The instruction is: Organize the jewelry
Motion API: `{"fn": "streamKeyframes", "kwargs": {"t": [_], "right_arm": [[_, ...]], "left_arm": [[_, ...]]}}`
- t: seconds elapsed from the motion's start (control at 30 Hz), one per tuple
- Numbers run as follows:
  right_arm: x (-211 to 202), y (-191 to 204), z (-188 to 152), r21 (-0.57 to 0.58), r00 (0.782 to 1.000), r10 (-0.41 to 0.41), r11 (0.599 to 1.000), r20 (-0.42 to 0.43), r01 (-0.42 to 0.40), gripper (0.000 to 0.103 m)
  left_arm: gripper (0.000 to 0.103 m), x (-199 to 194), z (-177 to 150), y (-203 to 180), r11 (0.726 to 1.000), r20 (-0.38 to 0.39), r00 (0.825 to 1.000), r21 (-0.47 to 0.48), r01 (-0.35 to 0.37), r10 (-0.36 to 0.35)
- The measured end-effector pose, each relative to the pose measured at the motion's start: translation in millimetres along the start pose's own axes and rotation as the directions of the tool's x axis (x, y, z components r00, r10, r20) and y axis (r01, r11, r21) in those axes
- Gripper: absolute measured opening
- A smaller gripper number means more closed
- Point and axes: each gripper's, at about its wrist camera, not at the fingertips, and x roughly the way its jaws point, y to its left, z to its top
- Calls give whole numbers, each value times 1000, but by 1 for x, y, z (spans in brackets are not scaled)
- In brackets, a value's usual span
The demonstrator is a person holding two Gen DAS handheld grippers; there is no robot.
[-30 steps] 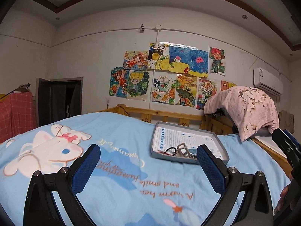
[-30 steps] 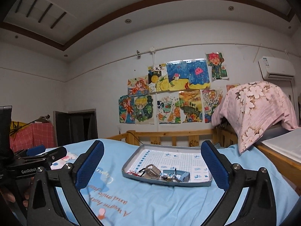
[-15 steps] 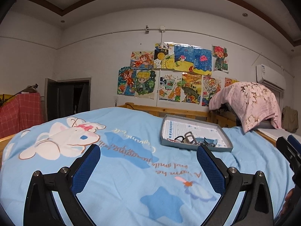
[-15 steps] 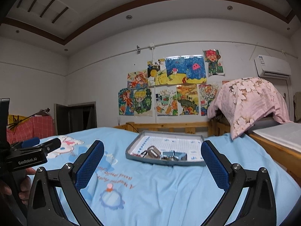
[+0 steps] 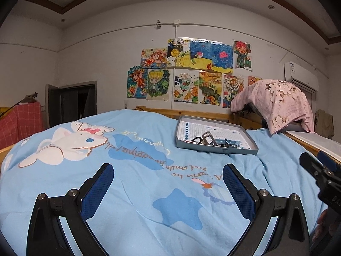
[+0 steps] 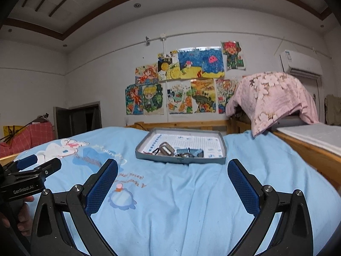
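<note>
A: On the light blue cartoon-print bedspread (image 5: 136, 183), what lies furthest left of the shallow grey rectangular tray (image 6: 181, 160)?

B: A white rabbit print with a pink bow (image 5: 70, 143), well left of the tray. Nearer the camera than the tray, the left black two-finger gripper with blue pads (image 5: 168, 177) hangs over the bedspread, jaws spread wide and holding nothing.

A: And the tray itself?

B: It rests flat on the bedspread, well ahead of both grippers. Its floor is a white grid-printed sheet. The tangled pile of small dark and metallic jewelry pieces (image 6: 177, 151) sits along the tray's near edge; single pieces are too small to tell apart, though 1 squarish metal clasp shape stands out at the pile's left.

A: Right of the tray?

B: The right black two-finger gripper with blue pads (image 6: 172, 177) faces the tray squarely, its jaws also wide and bare. Behind the tray runs a wooden bed rail (image 6: 181, 124), and to the tray's right a pink floral cloth (image 6: 272, 98) is draped over something. Colourful children's drawings (image 6: 183, 81) cover the wall above the tray.
</note>
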Motion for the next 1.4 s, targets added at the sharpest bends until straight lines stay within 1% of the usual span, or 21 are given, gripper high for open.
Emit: {"fn": "streamKeyframes", "kwargs": {"t": [0.1, 0.4, 1.4], "right_arm": [[2, 0, -3, 5, 1000, -5, 1000, -16, 5, 101], [5, 2, -4, 0, 999, -11, 1000, -30, 12, 101], [6, 5, -5, -22, 999, -3, 1000, -32, 2, 101]], "left_arm": [[103, -2, 0, -2, 1000, 2, 1000, 5, 2, -2], [103, -2, 1, -2, 1000, 3, 1000, 7, 0, 0], [103, -7, 2, -4, 1000, 6, 1000, 17, 2, -2]]}}
